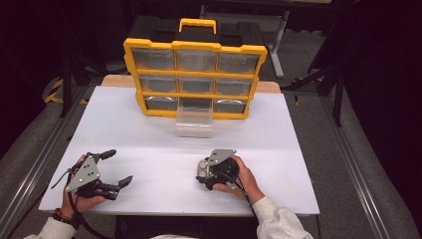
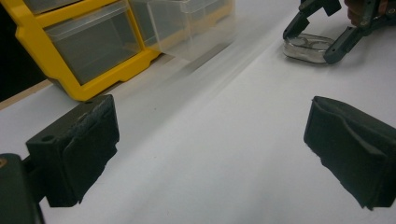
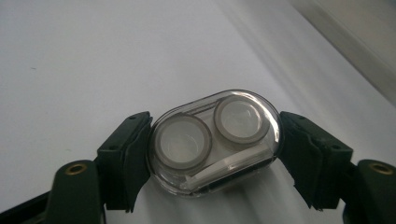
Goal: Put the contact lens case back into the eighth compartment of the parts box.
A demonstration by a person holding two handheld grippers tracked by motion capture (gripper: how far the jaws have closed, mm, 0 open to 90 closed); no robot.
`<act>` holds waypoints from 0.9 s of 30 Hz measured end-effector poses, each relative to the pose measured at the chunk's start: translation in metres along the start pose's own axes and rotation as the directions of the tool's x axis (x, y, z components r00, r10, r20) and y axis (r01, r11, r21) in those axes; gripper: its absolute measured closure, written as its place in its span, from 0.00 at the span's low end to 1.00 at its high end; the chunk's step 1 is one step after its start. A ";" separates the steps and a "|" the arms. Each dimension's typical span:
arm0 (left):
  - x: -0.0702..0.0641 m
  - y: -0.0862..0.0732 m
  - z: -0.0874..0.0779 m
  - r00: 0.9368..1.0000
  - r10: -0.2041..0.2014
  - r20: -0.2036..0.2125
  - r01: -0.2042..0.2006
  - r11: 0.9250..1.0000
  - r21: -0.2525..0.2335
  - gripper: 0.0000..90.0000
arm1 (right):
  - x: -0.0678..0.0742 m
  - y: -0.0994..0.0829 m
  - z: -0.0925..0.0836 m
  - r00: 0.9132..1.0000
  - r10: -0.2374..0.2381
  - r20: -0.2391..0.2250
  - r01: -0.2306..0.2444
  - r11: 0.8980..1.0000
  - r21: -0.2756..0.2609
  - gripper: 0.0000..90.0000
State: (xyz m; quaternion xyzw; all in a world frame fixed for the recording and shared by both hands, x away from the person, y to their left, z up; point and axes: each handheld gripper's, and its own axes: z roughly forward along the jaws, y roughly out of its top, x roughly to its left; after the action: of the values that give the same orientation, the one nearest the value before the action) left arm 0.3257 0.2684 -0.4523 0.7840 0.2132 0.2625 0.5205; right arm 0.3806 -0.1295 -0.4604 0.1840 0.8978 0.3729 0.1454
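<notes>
The right claw (image 3: 215,154) is clenched on the clear lens case (image 3: 215,141), one pad on each rounded end, so the case's long axis runs straight across from pad to pad. The grip is seen squarely in the right gripper view: both round wells face up and the case lies flat on the white counter (image 1: 164,139). In the high view the same case (image 1: 203,169) is found near the front edge, right of centre, under the right claw (image 1: 204,174).

The left claw (image 1: 115,168) is released, jaws spread wide with nothing between them, resting well apart at the near left. From its own view the case (image 2: 308,45) is seen far off to the upper right, gripped by the other claw.

The relation that matters: the pulled-out clear drawer (image 1: 194,121) lies directly beyond the case, toward the far side and slightly left, projecting from the bottom middle of the yellow organizer (image 1: 195,74). The right hand is plainly the nearer one, so the carry is judged to belong to it. Between case and drawer the counter is bare, so a straight lift and forward pass looks unobstructed. The drawer's near wall must be cleared from above. The counter's near edge sits close behind the hand, so little room is left for drawing back.
</notes>
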 end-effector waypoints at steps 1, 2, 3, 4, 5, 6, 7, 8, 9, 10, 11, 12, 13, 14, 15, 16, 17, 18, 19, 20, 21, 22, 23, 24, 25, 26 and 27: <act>0.000 0.000 0.000 1.000 -0.002 -0.002 0.002 1.000 -0.001 0.05 | 0.000 0.000 -0.001 1.000 -0.001 0.013 0.001 1.000 -0.004 0.32; 0.000 0.000 0.000 1.000 0.001 -0.002 -0.001 1.000 -0.001 0.05 | 0.001 0.000 -0.002 1.000 -0.003 0.021 0.003 1.000 -0.010 0.32; 0.000 0.000 0.000 1.000 0.004 0.000 -0.004 1.000 -0.002 0.05 | 0.002 0.000 -0.005 0.999 -0.013 0.037 0.014 1.000 -0.019 0.32; -0.001 0.000 0.000 1.000 0.004 0.003 -0.004 1.000 -0.003 0.05 | 0.003 0.001 -0.006 0.999 -0.021 0.049 0.022 1.000 -0.023 0.32; -0.001 0.000 0.001 1.000 0.004 0.003 -0.004 1.000 -0.001 0.05 | 0.003 0.001 -0.006 0.999 -0.021 0.049 0.022 1.000 -0.023 0.32; -0.001 0.000 0.001 1.000 0.004 0.005 -0.004 1.000 -0.002 0.05 | 0.003 0.001 -0.007 0.998 -0.028 0.056 0.029 0.999 -0.027 0.32; -0.001 0.000 0.002 1.000 0.002 0.005 -0.002 1.000 -0.003 0.05 | 0.004 0.003 -0.009 0.997 -0.033 0.063 0.036 0.999 -0.039 0.32; -0.001 0.000 0.002 1.000 0.002 0.005 -0.002 1.000 -0.003 0.05 | 0.004 0.003 -0.009 0.997 -0.033 0.063 0.036 0.999 -0.039 0.32; 0.000 0.000 0.002 1.000 0.001 0.005 -0.001 1.000 -0.003 0.05 | 0.004 0.003 -0.011 0.997 -0.035 0.070 0.038 0.998 -0.046 0.32; 0.000 0.000 0.002 1.000 -0.001 0.005 0.001 1.000 -0.002 0.05 | 0.004 0.004 -0.012 0.996 -0.039 0.076 0.042 0.998 -0.051 0.32; 0.000 -0.001 0.001 1.000 -0.002 0.004 0.002 1.000 -0.002 0.05 | 0.005 0.004 -0.013 0.996 -0.039 0.081 0.043 0.997 -0.059 0.32; 0.000 0.000 0.001 1.000 -0.002 0.004 0.002 1.000 -0.005 0.05 | 0.005 0.005 -0.016 0.995 -0.039 0.090 0.045 0.996 -0.070 0.32; 0.000 0.000 0.001 1.000 -0.002 0.004 0.002 1.000 -0.006 0.05 | 0.005 0.005 -0.016 0.995 -0.039 0.090 0.045 0.996 -0.070 0.32; -0.001 0.000 0.001 1.000 -0.002 0.004 0.002 1.000 -0.006 0.05 | 0.005 0.006 -0.017 0.994 -0.042 0.096 0.049 0.996 -0.072 0.32; -0.001 0.000 0.001 1.000 -0.001 0.003 0.001 1.000 -0.005 0.05 | 0.005 0.006 -0.018 0.993 -0.046 0.106 0.054 0.996 -0.076 0.32; -0.001 0.000 0.001 1.000 0.000 0.004 0.001 1.000 -0.004 0.05 | 0.006 0.005 -0.019 0.992 -0.050 0.112 0.059 0.995 -0.077 0.32; -0.001 0.000 0.001 1.000 0.000 0.004 0.000 1.000 -0.001 0.05 | 0.006 0.005 -0.021 0.992 -0.053 0.119 0.063 0.995 -0.083 0.32; -0.001 0.000 0.001 1.000 0.000 0.004 0.000 1.000 -0.001 0.05 | 0.006 0.005 -0.021 0.992 -0.053 0.119 0.063 0.995 -0.083 0.32; -0.001 0.000 0.002 1.000 0.000 0.005 0.000 1.000 0.001 0.05 | 0.006 0.005 -0.022 0.991 -0.055 0.122 0.066 0.994 -0.088 0.32; -0.001 0.000 0.002 1.000 -0.002 0.003 0.002 1.000 -0.002 0.05 | 0.006 0.005 -0.023 0.991 -0.055 0.123 0.067 0.994 -0.091 0.32; -0.001 0.000 0.002 1.000 -0.003 0.003 0.003 1.000 -0.004 0.05 | 0.006 0.005 -0.024 0.991 -0.055 0.126 0.067 0.993 -0.093 0.32; -0.001 0.000 0.002 1.000 -0.003 0.001 0.003 1.000 -0.002 0.05 | 0.006 0.005 -0.024 0.991 -0.055 0.126 0.067 0.993 -0.093 0.32; -0.001 0.000 0.001 1.000 -0.003 0.001 0.003 1.000 -0.003 0.05 | 0.005 0.005 -0.026 0.990 -0.051 0.133 0.065 0.993 -0.103 0.32; -0.001 0.000 0.001 1.000 -0.003 0.001 0.003 1.000 -0.003 0.05 | 0.005 0.005 -0.026 0.990 -0.051 0.133 0.065 0.993 -0.103 0.32; 0.000 0.000 0.001 1.000 -0.005 0.005 0.005 1.000 -0.008 0.05 | 0.005 0.005 -0.028 0.989 -0.048 0.138 0.064 0.992 -0.111 0.32; 0.000 0.000 0.001 1.000 -0.005 0.005 0.005 1.000 -0.008 0.05 | 0.004 0.005 -0.030 0.989 -0.047 0.143 0.064 0.991 -0.115 0.32; 0.000 0.000 0.002 1.000 -0.004 0.006 0.004 1.000 -0.007 0.05 | 0.004 0.005 -0.031 0.988 -0.044 0.149 0.062 0.991 -0.122 0.32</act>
State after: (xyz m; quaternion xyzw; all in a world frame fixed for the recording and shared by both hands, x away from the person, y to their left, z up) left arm 0.3265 0.2673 -0.4532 0.7825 0.2123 0.2597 0.5245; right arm 0.3661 -0.1440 -0.4361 0.1773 0.8640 0.4102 0.2319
